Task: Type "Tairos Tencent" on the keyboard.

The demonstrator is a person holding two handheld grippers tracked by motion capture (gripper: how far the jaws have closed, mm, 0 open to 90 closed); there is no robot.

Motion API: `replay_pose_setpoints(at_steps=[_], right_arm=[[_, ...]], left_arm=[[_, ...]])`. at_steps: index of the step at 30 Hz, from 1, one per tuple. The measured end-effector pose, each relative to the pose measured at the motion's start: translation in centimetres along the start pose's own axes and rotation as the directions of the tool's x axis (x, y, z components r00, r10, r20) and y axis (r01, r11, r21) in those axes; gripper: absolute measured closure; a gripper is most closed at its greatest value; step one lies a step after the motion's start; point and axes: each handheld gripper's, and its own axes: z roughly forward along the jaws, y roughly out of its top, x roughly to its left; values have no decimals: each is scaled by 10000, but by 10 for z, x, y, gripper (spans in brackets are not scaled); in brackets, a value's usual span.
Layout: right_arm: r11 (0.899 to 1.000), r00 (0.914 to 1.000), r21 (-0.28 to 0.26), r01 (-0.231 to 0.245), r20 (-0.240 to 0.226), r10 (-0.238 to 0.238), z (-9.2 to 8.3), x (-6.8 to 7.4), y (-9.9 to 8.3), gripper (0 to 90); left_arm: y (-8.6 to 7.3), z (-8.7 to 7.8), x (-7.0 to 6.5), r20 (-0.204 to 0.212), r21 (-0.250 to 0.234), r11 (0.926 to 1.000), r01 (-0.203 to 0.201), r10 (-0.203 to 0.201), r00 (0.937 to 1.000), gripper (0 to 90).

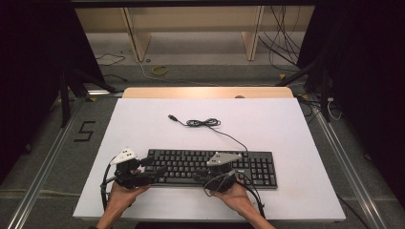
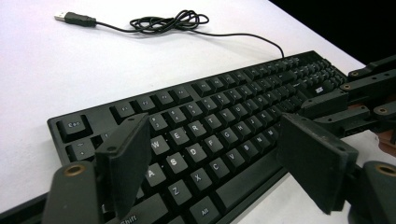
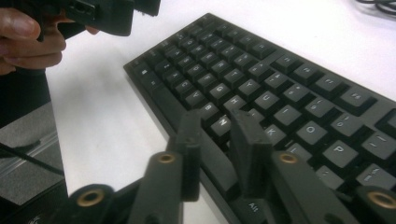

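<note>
- Two grippers hover over the near, left half of a black keyboard (image 1: 212, 167), which lies across the near part of the white table (image 1: 143, 124), its long front edge a little back from the table's near edge.
- Left gripper (image 1: 154, 172): jaws spread wide over the keyboard's left end, nothing between the pads but keys below; in the left gripper view (image 2: 212, 161) they straddle the letter rows above the front edge.
- Right gripper (image 1: 197, 177): jaws drawn near together with a narrow gap, pinching nothing; in the right gripper view (image 3: 217, 149) the tips hang above the space bar and the front edge.
- Keyboard cable (image 1: 205, 123) runs from the back edge to a loose coil, ending in a USB plug (image 2: 74, 18) mid-table.
- Bare white surface lies open left of the keyboard, behind it around the coil, and to its right.
</note>
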Motion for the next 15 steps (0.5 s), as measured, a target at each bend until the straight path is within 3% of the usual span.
replay_pose_setpoints(at_steps=[8, 15], right_arm=[[9994, 10000, 328, 78, -4, -78, 9, 3, -2, 892], [9984, 9999, 555, 129, 38, -132, 16, 4, -3, 900]], left_arm=[[-4, -5, 0, -14, -43, 10000, 48, -48, 10000, 247], [-6, -7, 0, -16, -51, 10000, 26, -26, 10000, 244]])
